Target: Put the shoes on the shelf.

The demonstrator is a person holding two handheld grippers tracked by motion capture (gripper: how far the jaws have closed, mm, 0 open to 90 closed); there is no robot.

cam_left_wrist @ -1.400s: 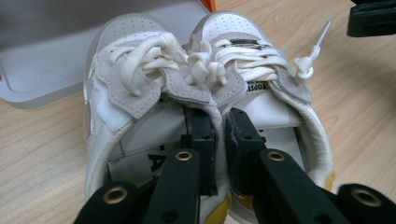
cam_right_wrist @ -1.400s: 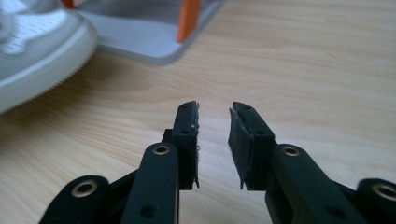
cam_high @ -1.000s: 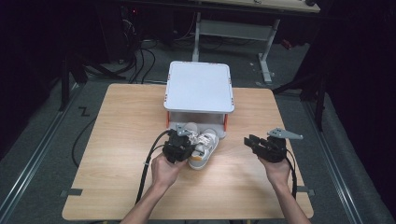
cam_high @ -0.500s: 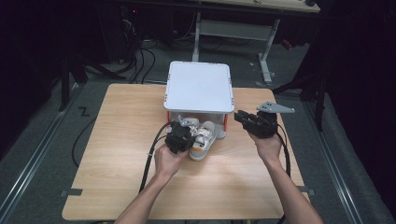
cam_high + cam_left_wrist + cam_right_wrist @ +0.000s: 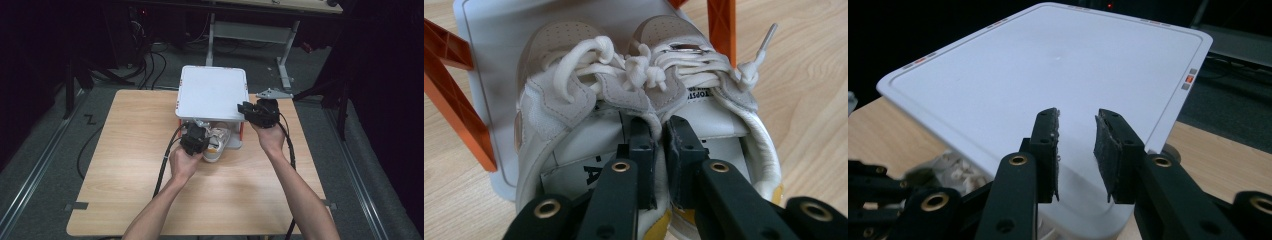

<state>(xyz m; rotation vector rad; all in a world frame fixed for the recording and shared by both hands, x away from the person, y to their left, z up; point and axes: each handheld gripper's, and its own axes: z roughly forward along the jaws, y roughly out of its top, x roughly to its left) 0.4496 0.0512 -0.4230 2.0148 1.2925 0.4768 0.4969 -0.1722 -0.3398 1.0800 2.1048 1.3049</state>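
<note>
1. High view: my left gripper (image 5: 196,140) sits on the pair of white sneakers (image 5: 216,142) at the near edge of the white shelf unit (image 5: 212,92) on the surface (image 5: 135,150). My right gripper (image 5: 255,111) is raised at the unit's right near corner.
2. Left gripper view: fingers (image 5: 640,145) pinch the two shoes' inner collars together, nearly closed. Shoes stand on the lower tray between orange legs (image 5: 454,95). Tongue label reads partly "OPOST"; insole print unreadable.
3. Right gripper view: fingers (image 5: 1048,145) part-open, just been opening, holding nothing, over the white top panel (image 5: 1048,65).

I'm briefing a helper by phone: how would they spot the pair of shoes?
On the wooden table stands a white shelf with orange legs. The pair of shoes sits on its lower tier, half under the top. They are white and beige sneakers with cream laces, the only footwear there.
</note>
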